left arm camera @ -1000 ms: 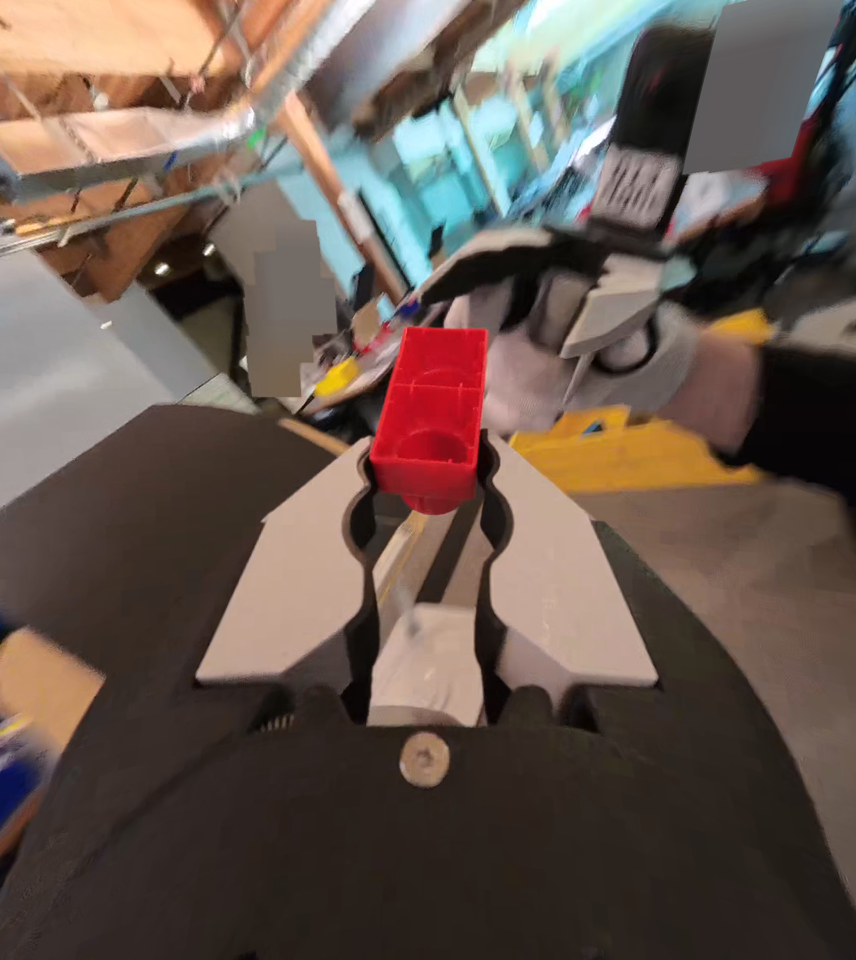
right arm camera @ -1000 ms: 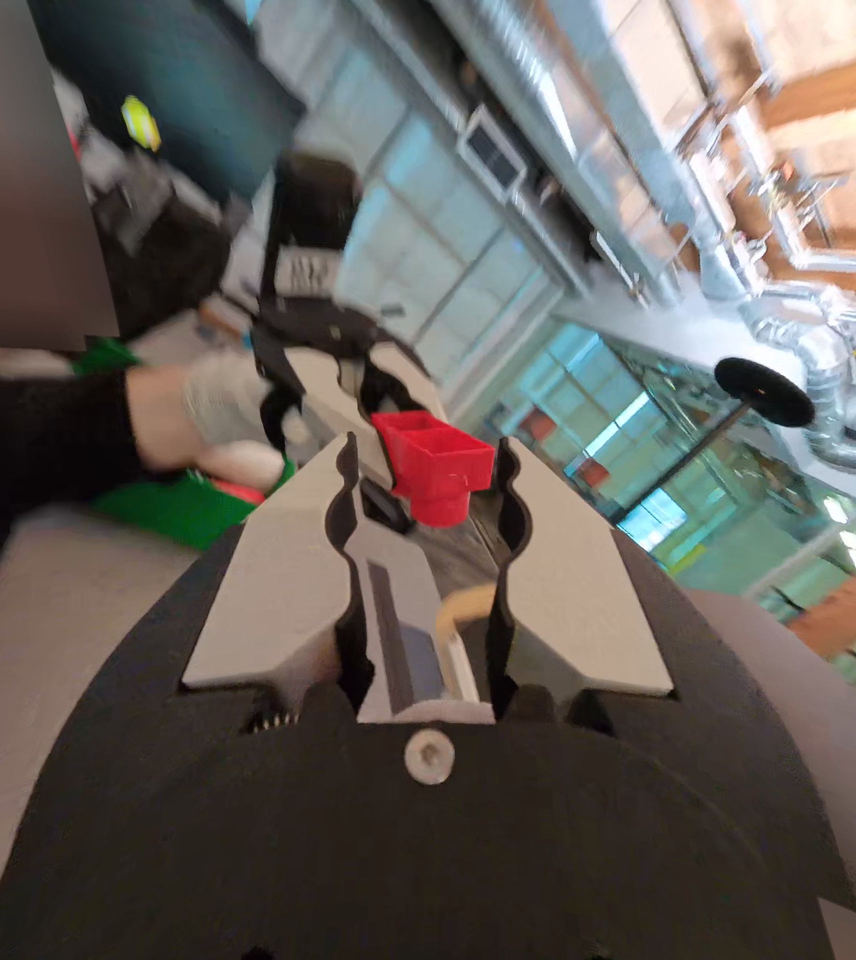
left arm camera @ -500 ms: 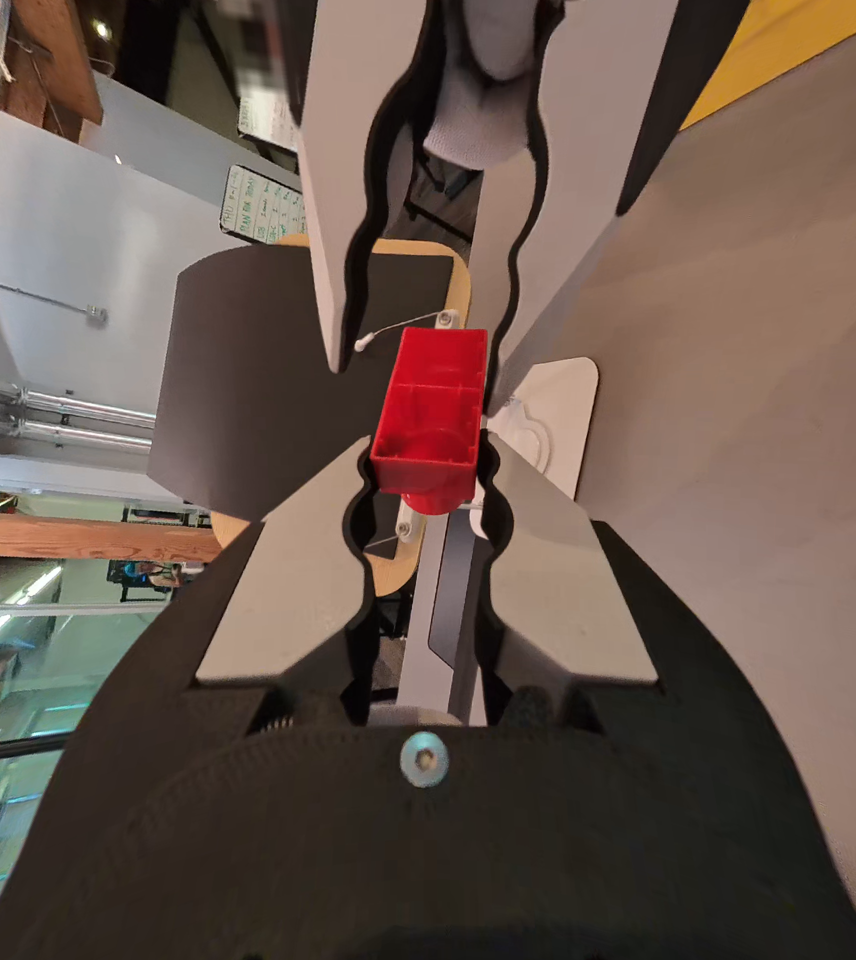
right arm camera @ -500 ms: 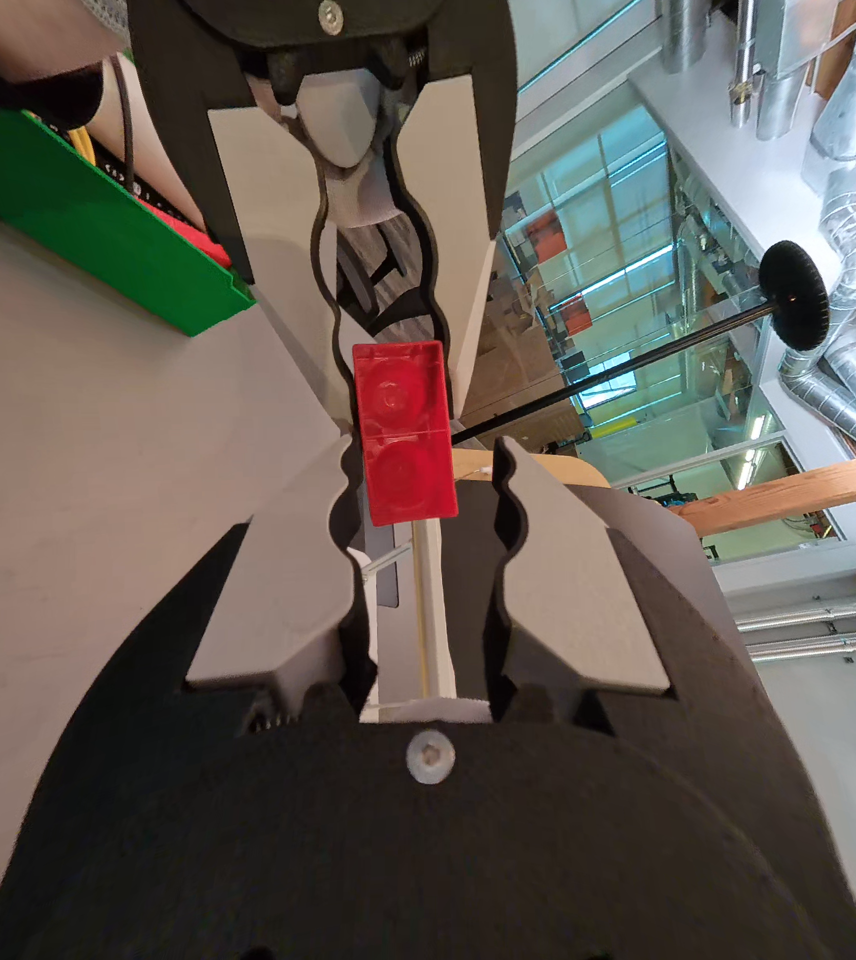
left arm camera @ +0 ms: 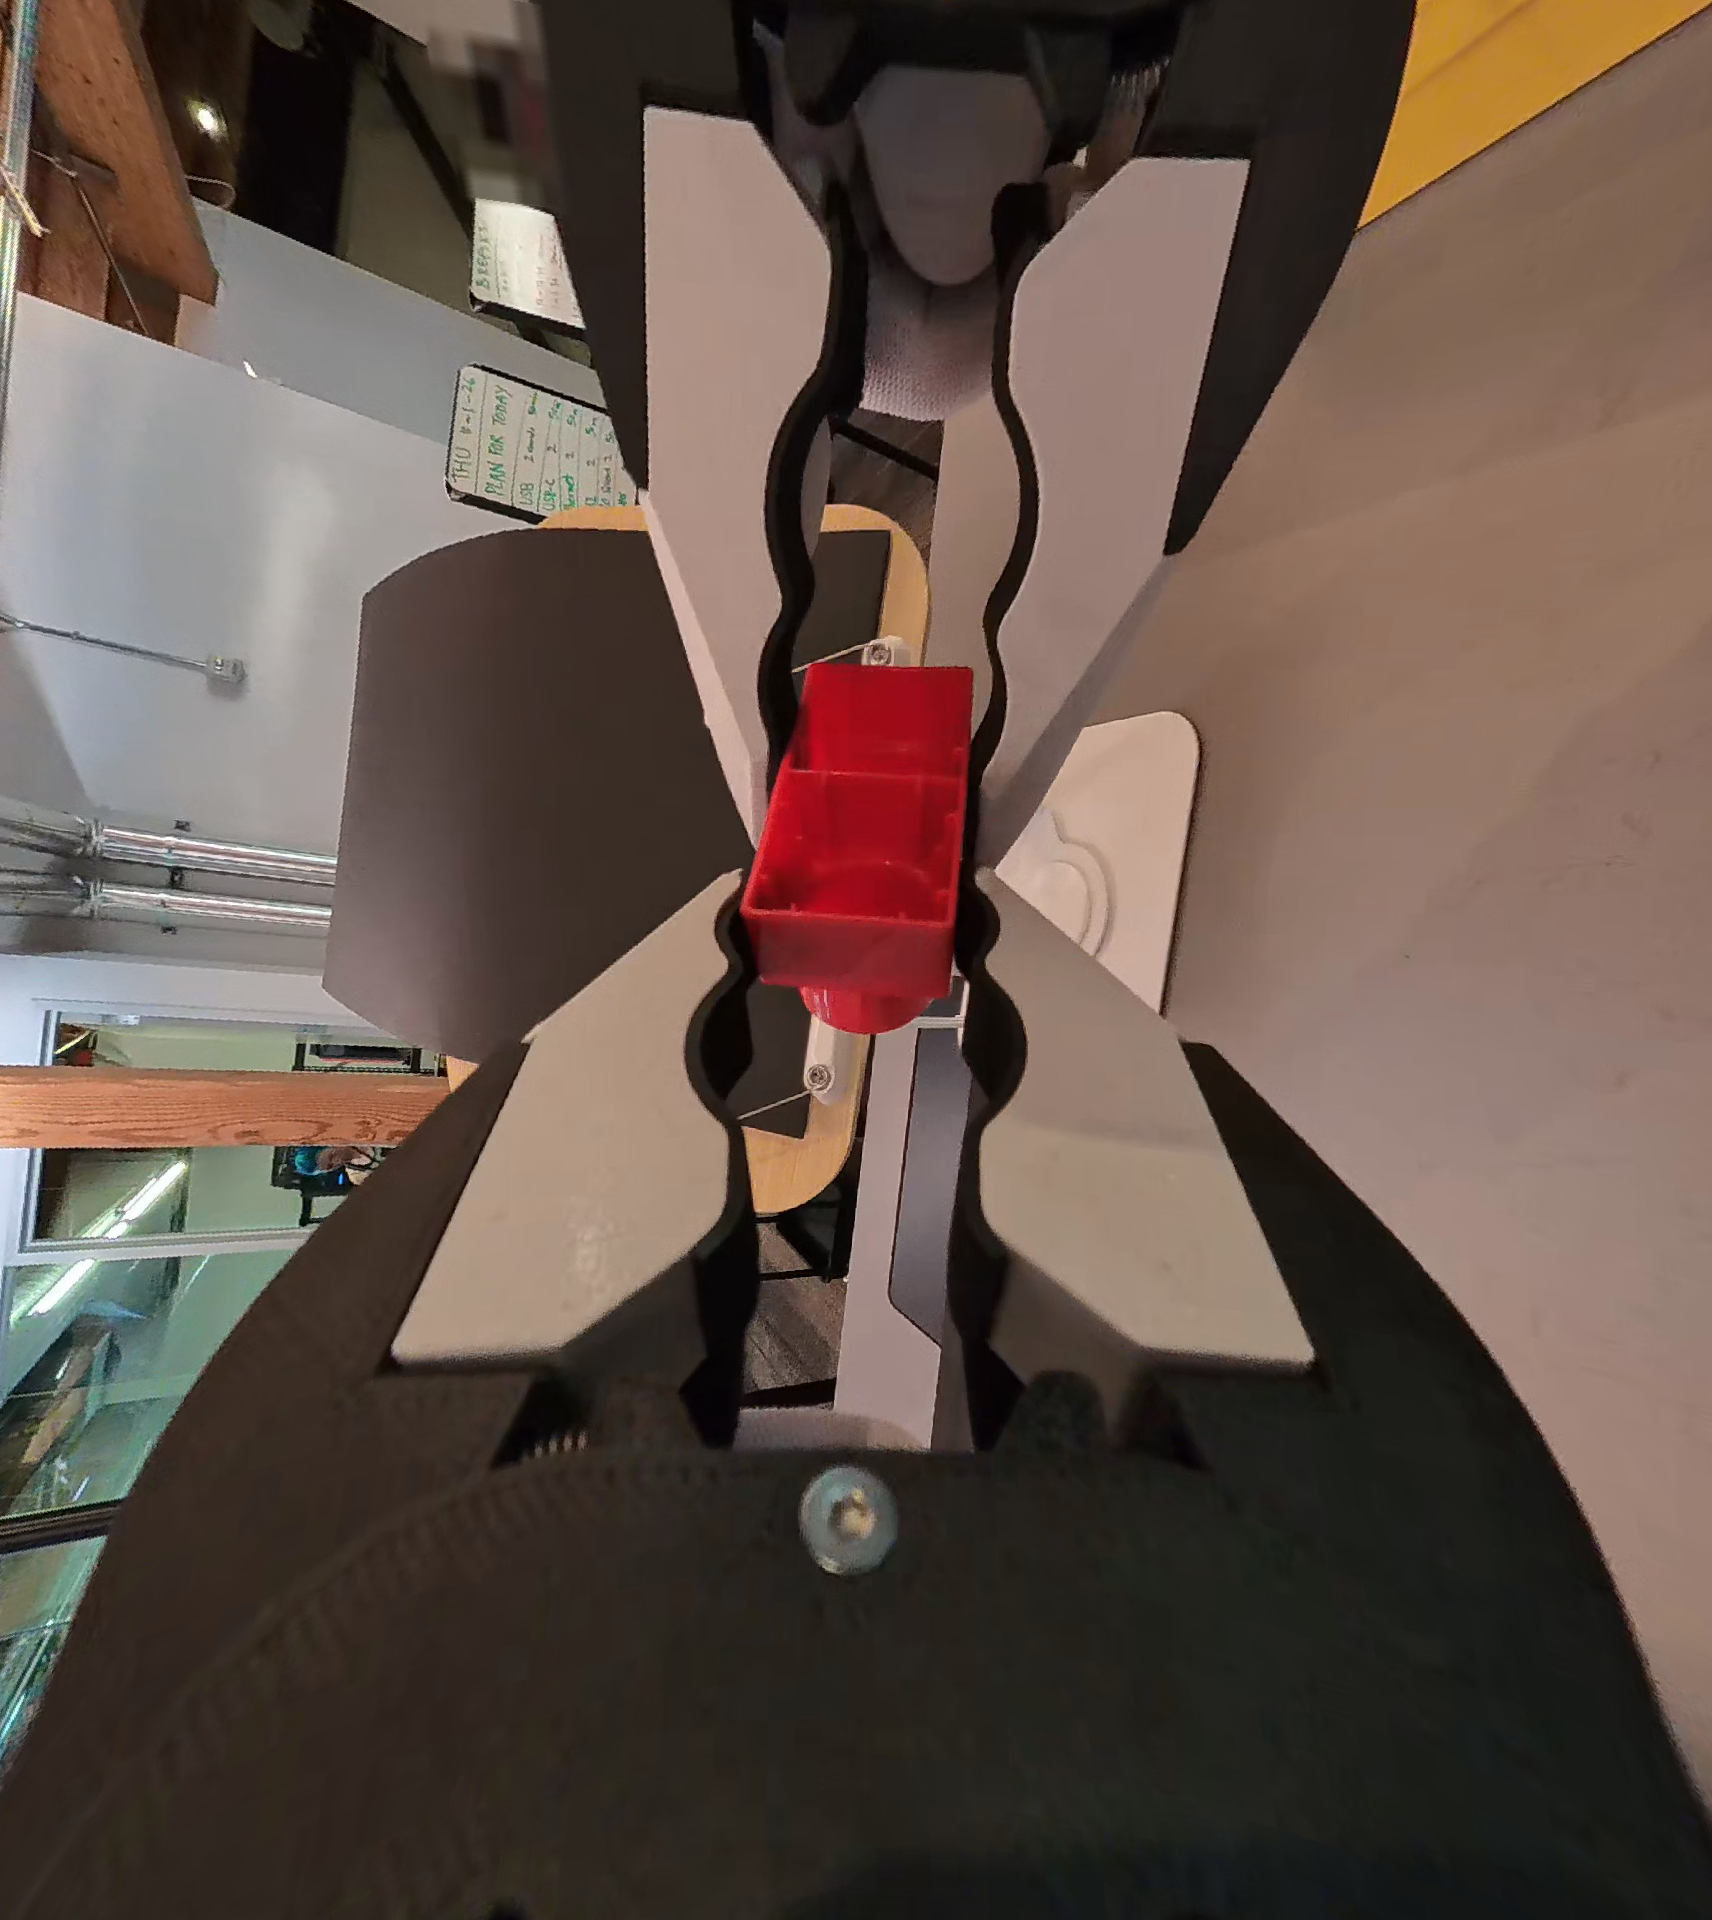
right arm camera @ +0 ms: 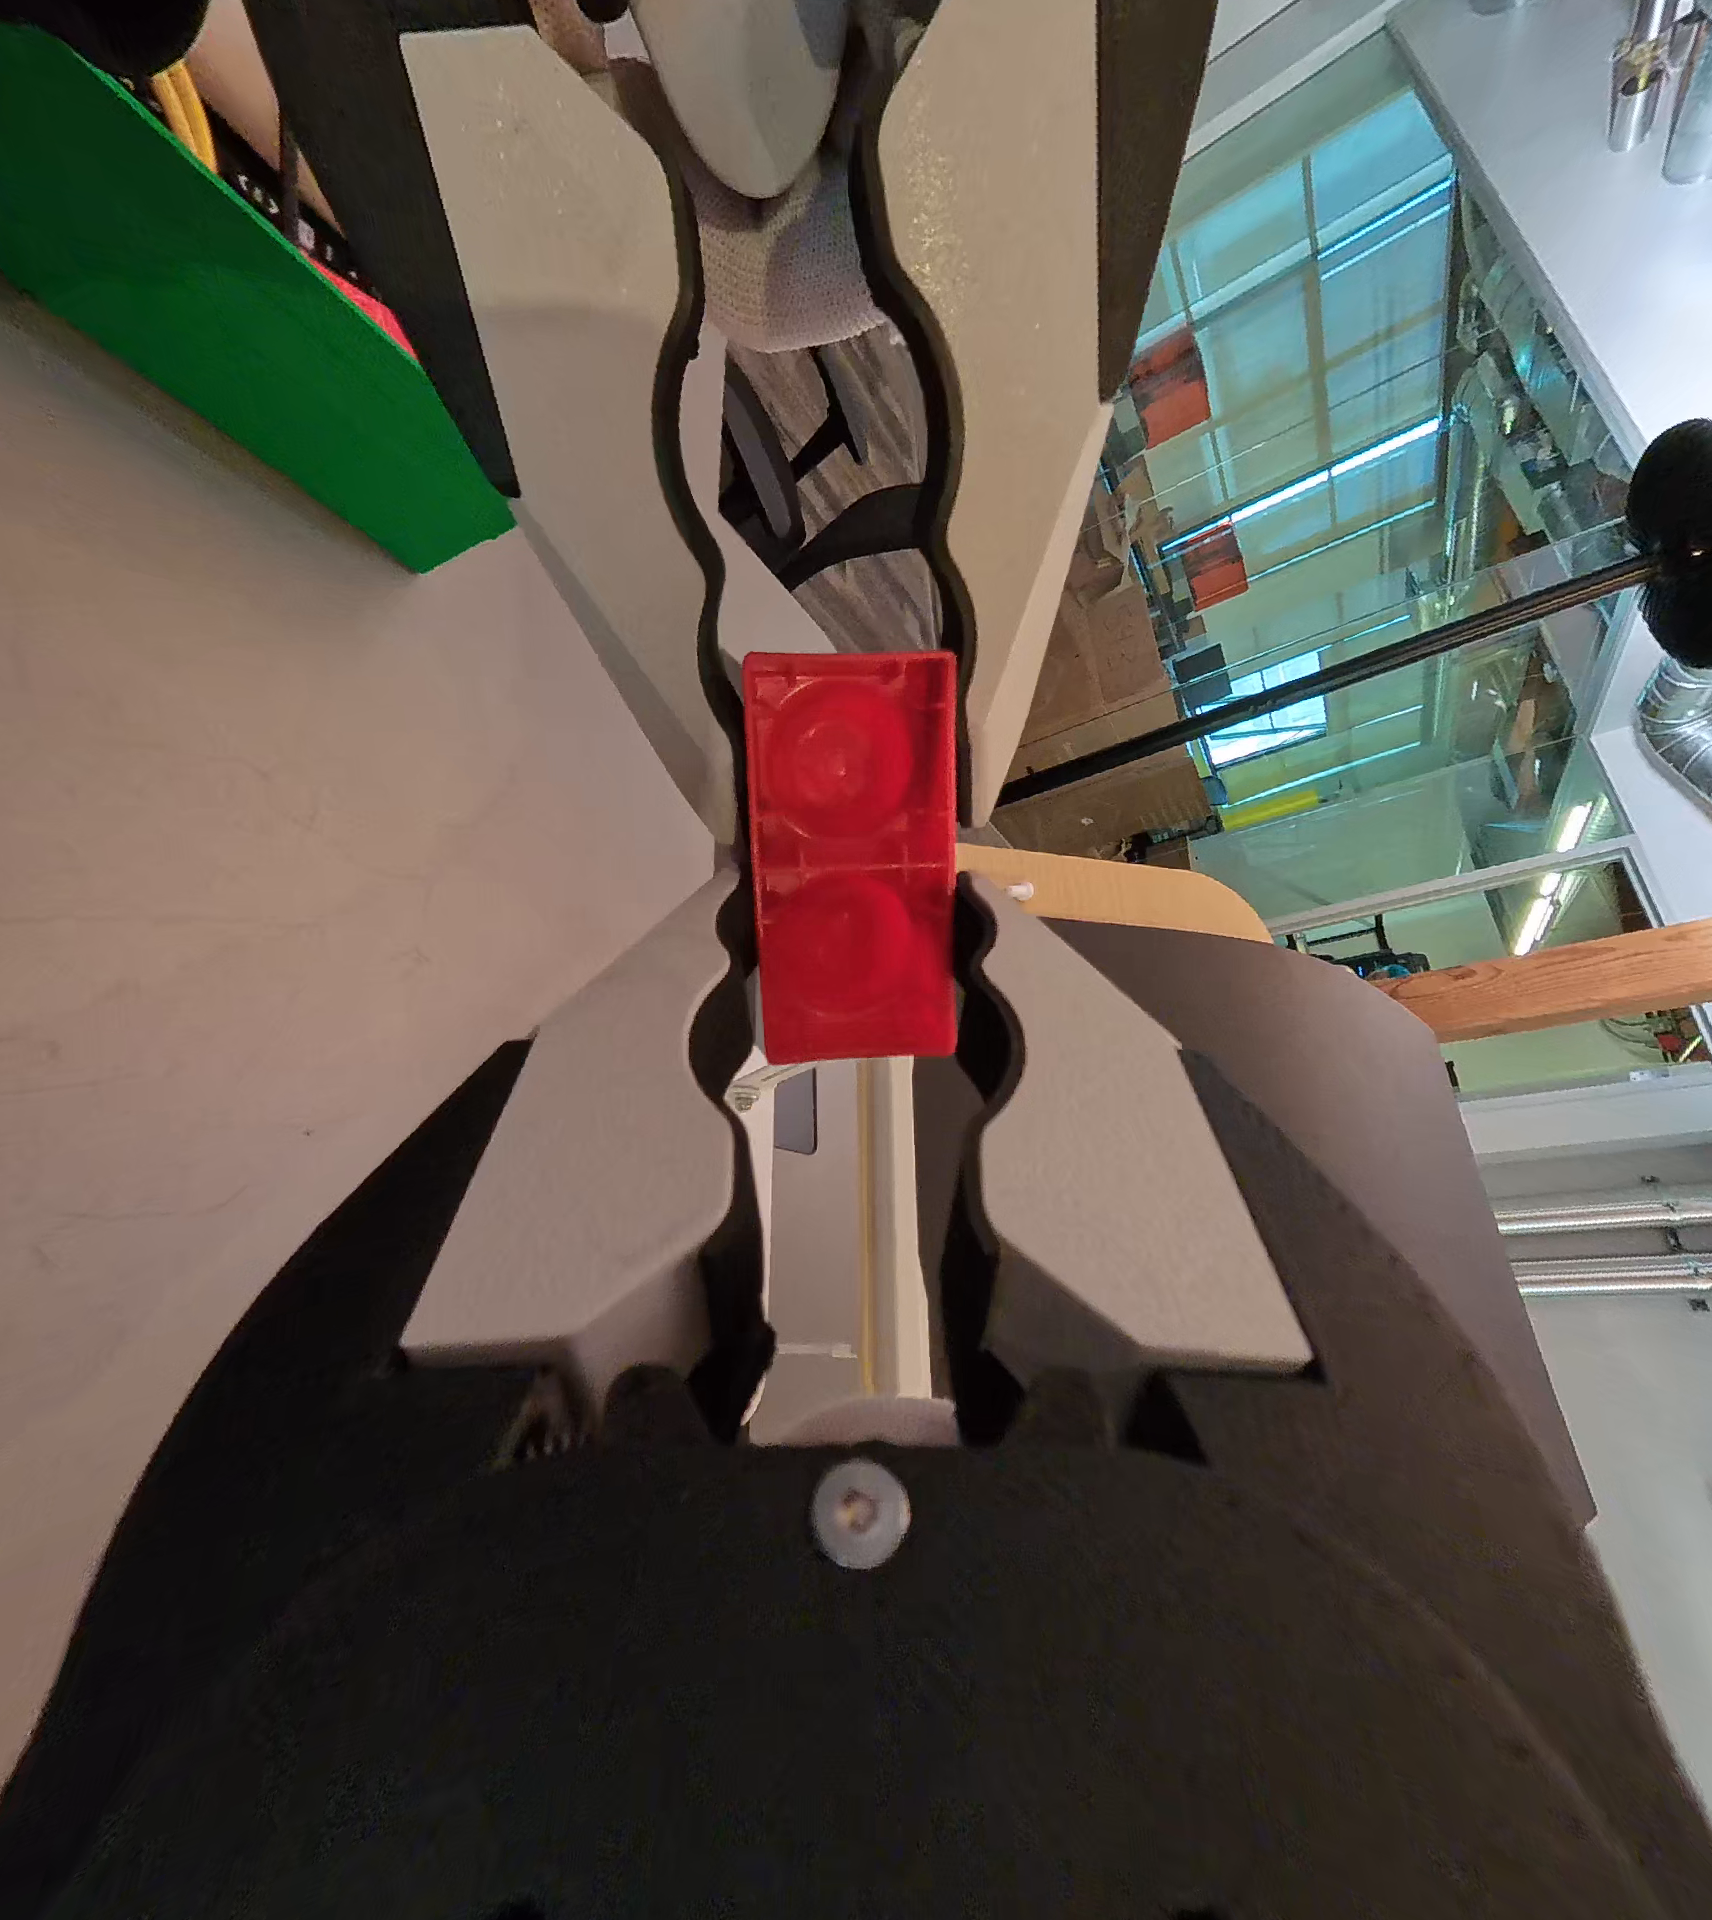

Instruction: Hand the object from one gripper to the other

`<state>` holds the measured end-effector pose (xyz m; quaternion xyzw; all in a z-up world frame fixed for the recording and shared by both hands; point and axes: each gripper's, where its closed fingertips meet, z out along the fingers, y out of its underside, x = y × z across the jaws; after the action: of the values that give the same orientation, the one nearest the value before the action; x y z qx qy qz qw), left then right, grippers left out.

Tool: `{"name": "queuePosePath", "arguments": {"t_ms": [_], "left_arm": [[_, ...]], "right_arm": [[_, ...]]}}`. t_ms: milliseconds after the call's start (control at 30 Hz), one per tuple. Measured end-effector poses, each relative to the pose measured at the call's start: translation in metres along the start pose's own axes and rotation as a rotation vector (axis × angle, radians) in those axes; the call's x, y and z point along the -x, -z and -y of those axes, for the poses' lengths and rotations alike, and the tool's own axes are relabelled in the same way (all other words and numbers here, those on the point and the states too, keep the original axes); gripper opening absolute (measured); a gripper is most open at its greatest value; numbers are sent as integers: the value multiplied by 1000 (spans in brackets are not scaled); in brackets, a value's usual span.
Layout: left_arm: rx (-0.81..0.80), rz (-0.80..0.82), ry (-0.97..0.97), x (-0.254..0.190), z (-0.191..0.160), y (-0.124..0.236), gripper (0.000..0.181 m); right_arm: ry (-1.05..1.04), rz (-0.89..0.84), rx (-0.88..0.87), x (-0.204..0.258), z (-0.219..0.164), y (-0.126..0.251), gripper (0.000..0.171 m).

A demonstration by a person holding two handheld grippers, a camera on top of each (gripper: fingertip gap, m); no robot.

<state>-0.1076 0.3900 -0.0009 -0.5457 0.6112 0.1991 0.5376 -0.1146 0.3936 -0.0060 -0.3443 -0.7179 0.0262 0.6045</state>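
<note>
Brick [left arm camera: 857,831], red plastic, sits mid-air between both grippers, which meet tip to tip. Left gripper [left arm camera: 857,925] pinches brick's near end, fingers [left arm camera: 623,1122] touching both side walls; hollow underside w/ inner ribs faces the left wrist cam, one round stud pokes out below. Right gripper [left arm camera: 878,717] comes in from the top of that view, its wavy-edged fingers on either side of brick's far end, touching or nearly so.

Right wrist view: same brick [right arm camera: 850,852] seen from stud side, two round studs in a row. Right gripper [right arm camera: 852,935] has its tips against the near half, left tip tight on the wall, right tip touching at the corner. Looks like a pinch, tho can't tell how firm. Left gripper [right arm camera: 847,727] reaches down from the top, its tips flanking the far half.

Bkgd: pale grey tabletop [right arm camera: 208,831] on the left, green board [right arm camera: 156,281] upper left w/ yellow cables behind it. Black floor lamp [right arm camera: 1704,540] and glass partitions at right. Whiteboard [left arm camera: 530,447] w/ handwriting on the wall, dark curved panel [left arm camera: 540,779] beside it, metal pipes [left arm camera: 104,862] at left.
</note>
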Motion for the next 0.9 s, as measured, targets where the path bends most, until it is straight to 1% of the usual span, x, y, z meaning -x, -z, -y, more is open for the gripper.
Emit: {"name": "queuePosePath", "arguments": {"t_ms": [100,200,300,333,433,533,600,667,767,833,900], "left_arm": [[-8,15,8,4,-1,1,36],[-23,72,53,16,-2,3,39],[-67,111,169,32,-2,11,57],[-92,112,214,35,-2,14,60],[-184,123,358,50,4,22,64],[-311,123,515,65,10,28,65],[-382,112,581,71,13,29,65],[-421,101,633,74,12,27,62],[-489,75,684,76,16,25,53],[-517,70,695,77,17,24,43],[-533,64,698,77,18,24,42]], "right_arm": [[-3,-23,-18,-4,1,-1,34],[-8,-96,-38,-17,3,0,34],[30,-282,-19,-45,0,2,34],[52,-345,-10,-52,0,3,34],[124,-574,1,-76,3,9,34],[172,-737,-19,-85,11,13,34],[205,-796,-31,-84,17,12,34],[213,-824,-37,-81,20,8,34],[237,-850,-36,-78,23,4,34],[240,-854,-39,-76,25,2,34],[233,-857,-38,-77,24,2,34]]}}
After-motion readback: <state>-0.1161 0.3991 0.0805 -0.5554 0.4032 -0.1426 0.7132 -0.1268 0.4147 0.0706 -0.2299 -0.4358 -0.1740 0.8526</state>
